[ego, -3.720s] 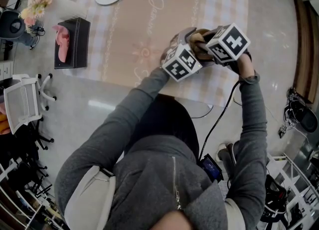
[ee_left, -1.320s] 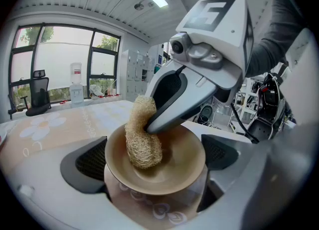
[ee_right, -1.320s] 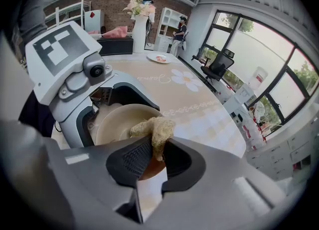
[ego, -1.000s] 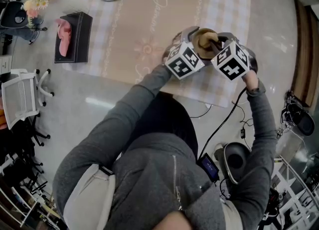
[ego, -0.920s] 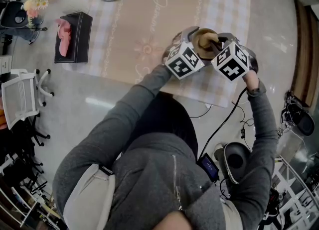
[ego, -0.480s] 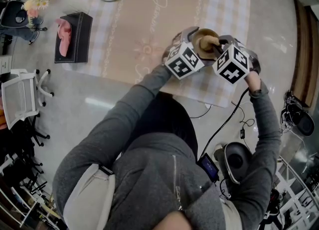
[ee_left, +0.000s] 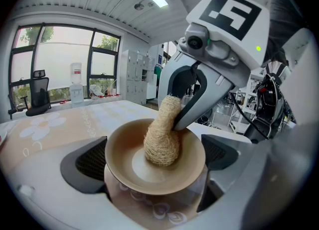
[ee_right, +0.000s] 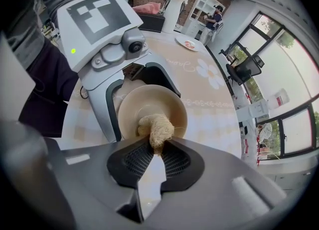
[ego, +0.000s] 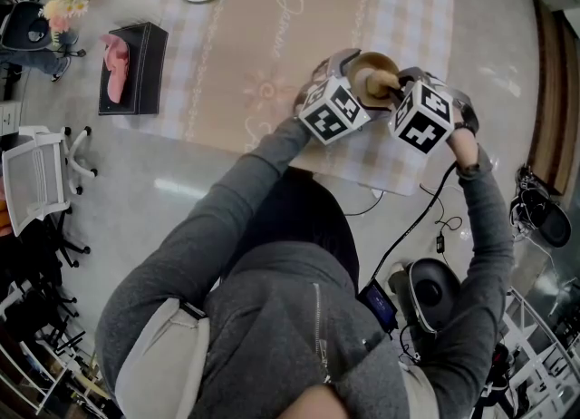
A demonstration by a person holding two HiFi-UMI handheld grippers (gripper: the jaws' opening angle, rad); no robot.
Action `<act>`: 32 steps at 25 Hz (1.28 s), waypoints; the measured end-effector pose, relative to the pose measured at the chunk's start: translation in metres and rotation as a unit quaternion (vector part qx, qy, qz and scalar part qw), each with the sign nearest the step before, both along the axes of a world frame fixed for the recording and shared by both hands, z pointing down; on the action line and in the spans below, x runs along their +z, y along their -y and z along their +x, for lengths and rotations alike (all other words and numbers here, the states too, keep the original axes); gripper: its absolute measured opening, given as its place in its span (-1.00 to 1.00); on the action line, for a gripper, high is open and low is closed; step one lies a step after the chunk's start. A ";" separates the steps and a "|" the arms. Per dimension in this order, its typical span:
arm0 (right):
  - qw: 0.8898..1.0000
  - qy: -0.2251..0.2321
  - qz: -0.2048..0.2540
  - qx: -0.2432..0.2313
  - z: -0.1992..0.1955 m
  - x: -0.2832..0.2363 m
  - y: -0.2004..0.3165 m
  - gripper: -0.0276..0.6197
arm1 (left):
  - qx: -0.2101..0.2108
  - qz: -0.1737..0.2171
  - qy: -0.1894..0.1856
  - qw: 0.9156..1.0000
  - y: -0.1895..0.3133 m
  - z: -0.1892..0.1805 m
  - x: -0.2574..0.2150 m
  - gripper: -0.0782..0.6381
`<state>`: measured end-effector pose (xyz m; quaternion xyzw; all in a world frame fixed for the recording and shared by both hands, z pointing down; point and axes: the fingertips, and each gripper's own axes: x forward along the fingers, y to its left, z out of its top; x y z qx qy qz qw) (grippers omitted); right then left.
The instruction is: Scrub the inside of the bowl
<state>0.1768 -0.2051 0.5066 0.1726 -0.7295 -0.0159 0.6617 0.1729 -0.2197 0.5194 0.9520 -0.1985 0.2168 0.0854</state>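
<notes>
Our right gripper [ee_right: 157, 148] pinched narrow on the loofah scrubber's [ee_right: 155, 126] tail, its bulb pressed against the tan bowl's [ee_left: 119, 155] inner wall, bowl clamped between our left gripper's [ee_left: 153, 167] jaws, checked tablecloth [ego: 299, 27] beyond.

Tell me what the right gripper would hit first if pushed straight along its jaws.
Probably the bowl, its inner surface: the loofah scrubber clamped in the right gripper sits inside it, and the left gripper holds it there.
</notes>
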 end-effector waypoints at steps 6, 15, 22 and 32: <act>0.999 -0.008 -0.044 0.002 -0.001 0.000 -0.003 -0.78 | 0.000 -0.001 0.000 1.000 0.000 0.000 0.000 0.85; 0.984 0.057 -0.163 0.043 -0.006 0.001 -0.010 -0.78 | 0.001 0.000 0.000 1.000 -0.001 0.000 -0.001 0.85; 0.976 0.070 -0.204 0.022 -0.019 0.002 -0.020 -0.78 | 0.001 0.000 0.000 1.000 -0.001 0.000 -0.001 0.85; 0.972 0.056 -0.229 0.016 -0.024 0.005 -0.022 -0.78 | 0.001 0.000 -0.001 1.000 -0.001 0.000 0.000 0.85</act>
